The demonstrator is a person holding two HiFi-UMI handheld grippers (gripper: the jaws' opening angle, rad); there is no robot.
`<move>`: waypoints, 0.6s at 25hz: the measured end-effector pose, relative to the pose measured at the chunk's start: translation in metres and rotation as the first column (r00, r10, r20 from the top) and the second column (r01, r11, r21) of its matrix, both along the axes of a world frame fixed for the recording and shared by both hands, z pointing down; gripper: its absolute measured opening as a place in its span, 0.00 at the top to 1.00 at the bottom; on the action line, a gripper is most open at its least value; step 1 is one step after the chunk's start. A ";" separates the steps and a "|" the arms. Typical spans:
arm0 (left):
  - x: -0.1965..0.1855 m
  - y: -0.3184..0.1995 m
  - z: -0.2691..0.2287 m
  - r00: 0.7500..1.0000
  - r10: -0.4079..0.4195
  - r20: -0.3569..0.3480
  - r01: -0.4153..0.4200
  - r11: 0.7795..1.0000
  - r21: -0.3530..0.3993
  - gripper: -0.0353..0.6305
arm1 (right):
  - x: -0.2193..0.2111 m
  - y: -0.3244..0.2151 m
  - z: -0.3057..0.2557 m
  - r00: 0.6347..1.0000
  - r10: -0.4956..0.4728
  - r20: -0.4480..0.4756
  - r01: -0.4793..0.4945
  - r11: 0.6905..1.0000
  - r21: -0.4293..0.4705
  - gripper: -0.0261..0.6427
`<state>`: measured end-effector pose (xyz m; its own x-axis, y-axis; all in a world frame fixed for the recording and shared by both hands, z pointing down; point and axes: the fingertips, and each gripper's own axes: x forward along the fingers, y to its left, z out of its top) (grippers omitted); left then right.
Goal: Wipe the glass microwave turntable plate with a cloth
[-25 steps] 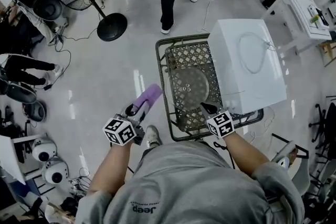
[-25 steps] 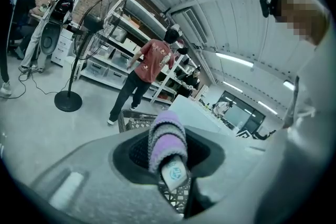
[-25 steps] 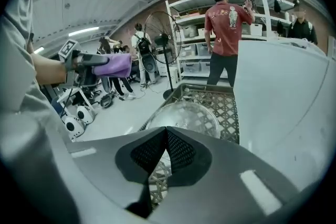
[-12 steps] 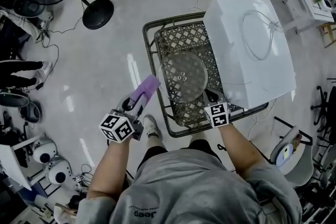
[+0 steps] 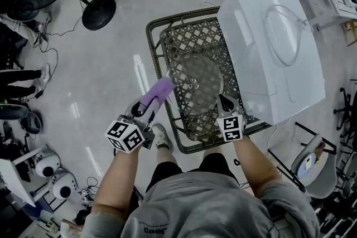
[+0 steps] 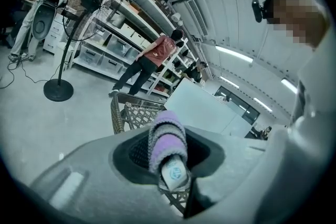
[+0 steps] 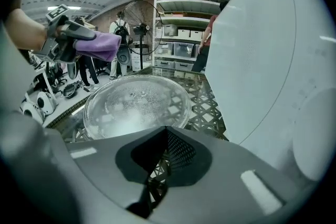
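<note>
My left gripper clamps the rolled purple cloth, long axis pointing at the glass plate. Right gripper jaws closed, empty, at the plate's near rim.

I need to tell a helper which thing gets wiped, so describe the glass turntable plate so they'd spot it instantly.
Find the big white microwave; beside it, on the same lattice-top table, lies the glass turntable plate. It is the only round, clear disc there, flat on the weave, with the purple cloth in the left gripper held near its edge.
</note>
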<state>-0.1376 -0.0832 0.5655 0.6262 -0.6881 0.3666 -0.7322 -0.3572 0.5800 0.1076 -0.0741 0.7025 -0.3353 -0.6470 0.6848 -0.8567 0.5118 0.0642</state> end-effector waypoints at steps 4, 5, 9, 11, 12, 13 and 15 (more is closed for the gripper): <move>0.006 -0.017 0.005 0.998 0.030 0.059 -0.032 0.999 0.038 0.79 | -0.001 0.002 -0.002 0.999 -0.030 -0.032 0.032 0.998 0.055 0.95; 0.010 -0.024 0.007 0.995 0.046 0.087 -0.051 0.997 0.054 0.79 | -0.001 0.001 -0.002 0.999 -0.031 -0.033 0.033 0.997 0.065 0.95; 0.036 -0.059 0.007 0.964 0.136 0.228 -0.171 0.975 0.141 0.79 | -0.001 0.000 -0.003 0.999 -0.027 -0.025 0.029 0.996 0.088 0.95; 0.060 -0.077 0.007 0.930 0.195 0.312 -0.261 0.947 0.187 0.79 | -0.001 0.000 -0.003 0.999 -0.026 -0.024 0.028 0.995 0.091 0.95; 0.074 -0.084 0.008 0.905 0.229 0.358 -0.316 0.926 0.205 0.79 | -0.001 0.000 -0.003 0.999 -0.027 -0.023 0.029 0.995 0.092 0.95; 0.088 -0.090 0.011 0.874 0.263 0.409 -0.374 0.901 0.219 0.79 | -0.001 0.000 -0.003 0.999 -0.028 -0.022 0.030 0.995 0.093 0.95; 0.119 -0.098 0.020 0.796 0.318 0.515 -0.486 0.843 0.231 0.79 | -0.001 0.001 -0.002 0.999 -0.032 -0.023 0.034 0.995 0.094 0.95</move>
<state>-0.0190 -0.1812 0.5859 0.7007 -0.5399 0.4665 -0.6183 -0.7857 0.0194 0.1065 -0.0731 0.7003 -0.3435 -0.6978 0.6286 -0.8375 0.5304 0.1312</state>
